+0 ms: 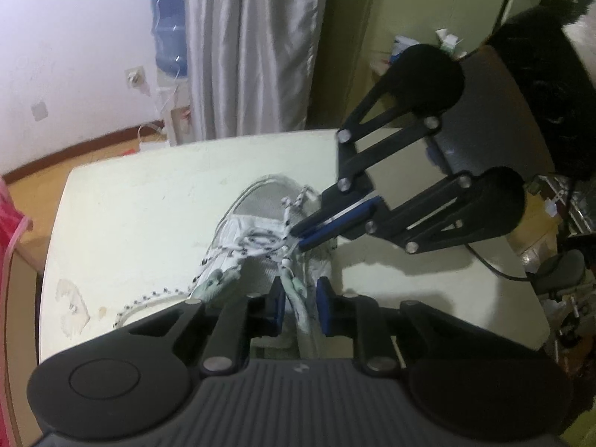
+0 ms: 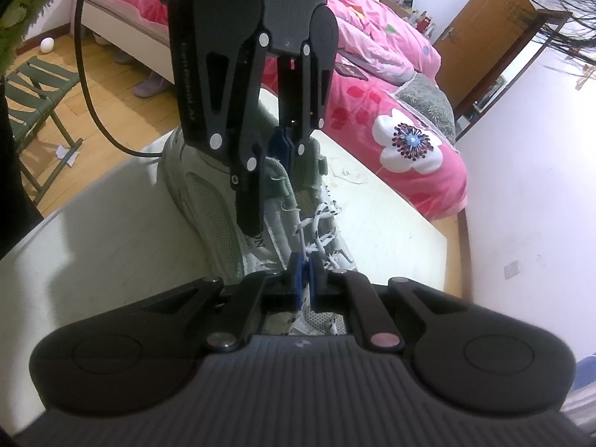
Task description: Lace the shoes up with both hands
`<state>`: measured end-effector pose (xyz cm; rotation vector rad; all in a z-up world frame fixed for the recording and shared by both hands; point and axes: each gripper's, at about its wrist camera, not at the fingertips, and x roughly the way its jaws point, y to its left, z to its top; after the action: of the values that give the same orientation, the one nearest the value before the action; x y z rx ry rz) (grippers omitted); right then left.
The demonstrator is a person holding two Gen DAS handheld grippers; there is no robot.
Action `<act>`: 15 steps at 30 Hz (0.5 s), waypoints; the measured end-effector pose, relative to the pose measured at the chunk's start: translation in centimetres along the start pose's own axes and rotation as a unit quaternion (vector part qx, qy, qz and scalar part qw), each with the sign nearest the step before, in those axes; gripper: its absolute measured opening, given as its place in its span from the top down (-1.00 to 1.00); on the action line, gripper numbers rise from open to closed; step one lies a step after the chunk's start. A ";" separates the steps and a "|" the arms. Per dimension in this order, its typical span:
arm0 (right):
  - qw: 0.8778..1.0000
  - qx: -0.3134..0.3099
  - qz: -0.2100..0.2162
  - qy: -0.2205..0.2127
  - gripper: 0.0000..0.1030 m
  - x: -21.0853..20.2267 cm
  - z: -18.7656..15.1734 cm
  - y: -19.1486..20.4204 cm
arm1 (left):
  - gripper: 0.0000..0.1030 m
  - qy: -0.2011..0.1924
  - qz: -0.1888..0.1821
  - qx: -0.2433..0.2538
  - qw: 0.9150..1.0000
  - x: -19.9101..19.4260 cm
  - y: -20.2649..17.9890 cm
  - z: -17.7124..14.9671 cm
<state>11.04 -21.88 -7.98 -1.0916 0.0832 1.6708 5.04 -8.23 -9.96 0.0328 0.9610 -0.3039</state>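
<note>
A pale grey-and-white sneaker [image 1: 260,201] lies on the white table [image 1: 149,205], its speckled white laces [image 1: 253,242] crossed over the tongue. My left gripper [image 1: 301,298] hangs over the shoe's front part. Its blue pads stand a little apart, with a pale strip of the shoe between them, and a sliver of gap shows on each side. From the right, my right gripper [image 1: 294,236] is shut on a lace strand by the eyelets. In the right wrist view the right gripper [image 2: 306,279] pinches a thin white lace [image 2: 300,238] above the sneaker [image 2: 208,205], and the left gripper [image 2: 282,149] reaches in from above.
A loose lace end [image 1: 149,296] trails left over the table. Behind it are a blue water bottle [image 1: 167,26] and a grey curtain [image 1: 253,48]. A bed with a pink flowered quilt [image 2: 391,111], a green folding stool [image 2: 33,85] and a black cable [image 2: 93,111] surround the table [image 2: 111,231].
</note>
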 end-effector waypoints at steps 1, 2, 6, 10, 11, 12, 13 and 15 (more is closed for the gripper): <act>1.000 0.000 0.000 0.000 0.96 0.0 0.0 0.0 | 0.65 -0.005 -0.002 0.005 1.000 -0.1 -0.2 -0.1; 1.000 -0.001 0.000 0.000 0.95 0.1 0.1 0.0 | 0.65 -0.006 0.001 0.011 1.000 -0.1 -0.4 -0.2; 1.000 -0.005 0.002 0.000 0.95 0.1 0.1 0.1 | 0.65 -0.013 0.002 0.021 1.000 0.0 -0.7 -0.5; 1.000 -0.013 0.004 0.002 0.96 0.2 0.0 0.2 | 0.65 -0.018 0.001 0.026 1.000 0.0 -0.8 -0.7; 1.000 -0.014 0.004 0.002 0.95 0.2 0.0 0.3 | 0.65 -0.019 0.001 0.028 0.999 0.1 -0.8 -0.7; 1.000 -0.015 0.003 0.001 0.95 0.2 0.0 0.3 | 0.65 -0.021 0.001 0.031 0.999 0.2 -0.9 -0.6; 1.000 -0.016 0.003 0.001 0.95 0.2 0.0 0.3 | 0.65 -0.022 0.001 0.034 0.999 0.3 -0.9 -0.6; 1.000 -0.018 0.002 -0.002 0.95 0.3 0.1 0.3 | 0.65 -0.026 0.000 0.039 0.999 0.3 -0.9 -0.7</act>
<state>10.71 -21.77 -8.27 -1.1168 0.0523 1.6834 4.39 -9.08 -10.46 0.0964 0.8980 -0.3418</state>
